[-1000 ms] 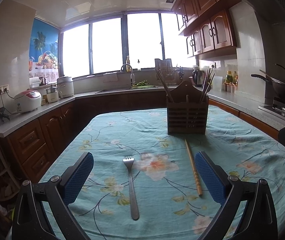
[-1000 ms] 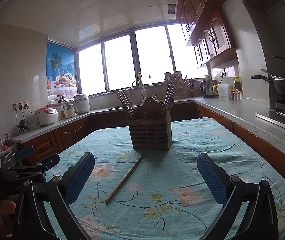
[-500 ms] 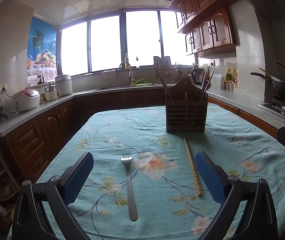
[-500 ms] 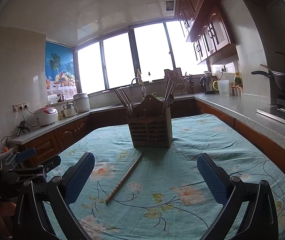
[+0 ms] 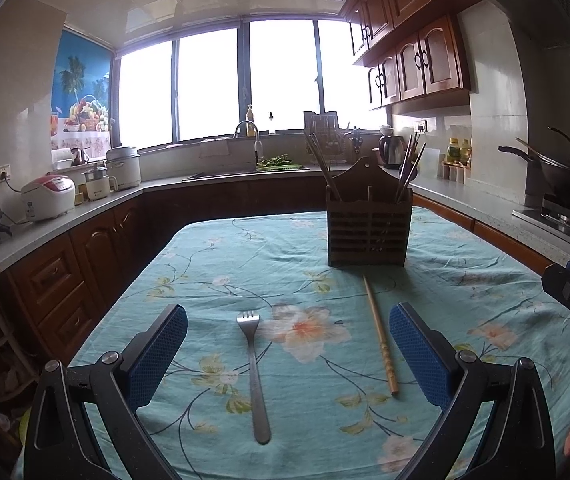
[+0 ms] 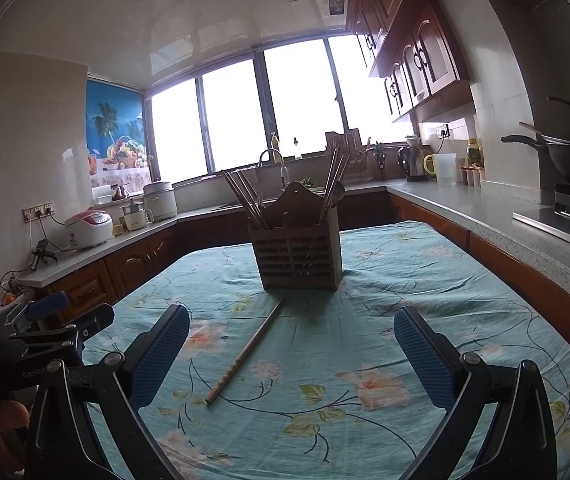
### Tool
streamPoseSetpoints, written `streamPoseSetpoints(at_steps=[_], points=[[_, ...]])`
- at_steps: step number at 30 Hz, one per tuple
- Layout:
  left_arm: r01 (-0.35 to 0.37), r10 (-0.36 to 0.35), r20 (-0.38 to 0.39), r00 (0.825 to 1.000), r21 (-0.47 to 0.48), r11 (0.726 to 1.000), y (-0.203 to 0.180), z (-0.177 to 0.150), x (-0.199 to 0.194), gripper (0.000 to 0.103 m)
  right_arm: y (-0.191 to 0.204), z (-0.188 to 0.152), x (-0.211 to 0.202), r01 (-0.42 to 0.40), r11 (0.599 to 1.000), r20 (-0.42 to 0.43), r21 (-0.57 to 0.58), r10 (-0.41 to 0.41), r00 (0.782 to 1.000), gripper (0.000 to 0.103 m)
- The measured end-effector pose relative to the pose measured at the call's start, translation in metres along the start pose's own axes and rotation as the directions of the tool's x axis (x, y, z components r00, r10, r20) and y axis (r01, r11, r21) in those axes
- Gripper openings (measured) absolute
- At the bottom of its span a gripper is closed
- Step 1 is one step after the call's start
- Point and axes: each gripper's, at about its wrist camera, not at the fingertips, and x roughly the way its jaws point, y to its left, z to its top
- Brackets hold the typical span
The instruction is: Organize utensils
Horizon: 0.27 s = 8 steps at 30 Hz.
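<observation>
Floral-clothed desk [image 5: 205, 264] carries a fork [image 5: 253, 368] and chopstick [image 5: 379, 330]; both claws gape wide, empty. Pickup hasn't begun; next, grasp the fork for the wooden holder [image 5: 369, 232].

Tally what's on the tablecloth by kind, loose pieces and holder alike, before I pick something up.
Fork: 1, lying loose
Chopstick: 1, lying loose
Holder: 1, upright, with utensils standing in it that I cannot count
Total: 3 things, 2 of them loose
</observation>
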Motion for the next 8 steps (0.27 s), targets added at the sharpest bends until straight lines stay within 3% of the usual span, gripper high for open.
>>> streamPoseSetpoints(at_steps=[8], points=[[0.014,-0.014,-0.014,1.0,0.001,1.0,-0.0073,0.0037,0.0017,0.102,-0.0004,0.0007,0.0046,0.001,1.0,-0.027,0.0,-0.001,1.0,0.103]])
